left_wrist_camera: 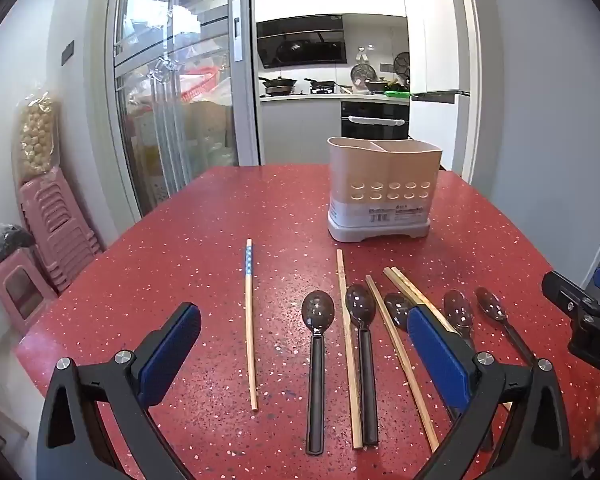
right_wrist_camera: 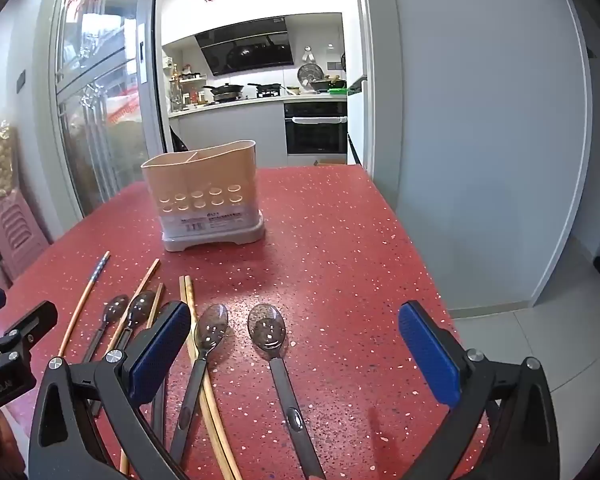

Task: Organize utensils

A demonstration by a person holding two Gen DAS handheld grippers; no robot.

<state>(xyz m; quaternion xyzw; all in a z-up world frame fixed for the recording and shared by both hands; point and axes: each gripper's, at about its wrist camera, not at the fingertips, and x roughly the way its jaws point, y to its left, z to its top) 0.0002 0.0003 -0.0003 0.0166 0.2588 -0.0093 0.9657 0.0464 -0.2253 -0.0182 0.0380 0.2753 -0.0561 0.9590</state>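
Note:
A beige two-compartment utensil holder (left_wrist_camera: 383, 188) stands empty at the back of the red table (left_wrist_camera: 204, 216); it also shows in the right wrist view (right_wrist_camera: 206, 200). Several dark-handled spoons (left_wrist_camera: 317, 344) and wooden chopsticks (left_wrist_camera: 250, 320) lie in a row in front of it, one chopstick with a blue pattern. My left gripper (left_wrist_camera: 304, 344) is open and empty above the leftmost spoons. My right gripper (right_wrist_camera: 296, 344) is open and empty above the rightmost spoon (right_wrist_camera: 274, 344); another spoon (right_wrist_camera: 208, 340) lies on a chopstick pair (right_wrist_camera: 198, 344).
Pink plastic stools (left_wrist_camera: 56, 236) are stacked left of the table. The table's right edge drops to a tiled floor (right_wrist_camera: 540, 344). A kitchen doorway (left_wrist_camera: 332, 80) lies behind the table. The right gripper's body (left_wrist_camera: 584, 320) shows at the left view's right edge.

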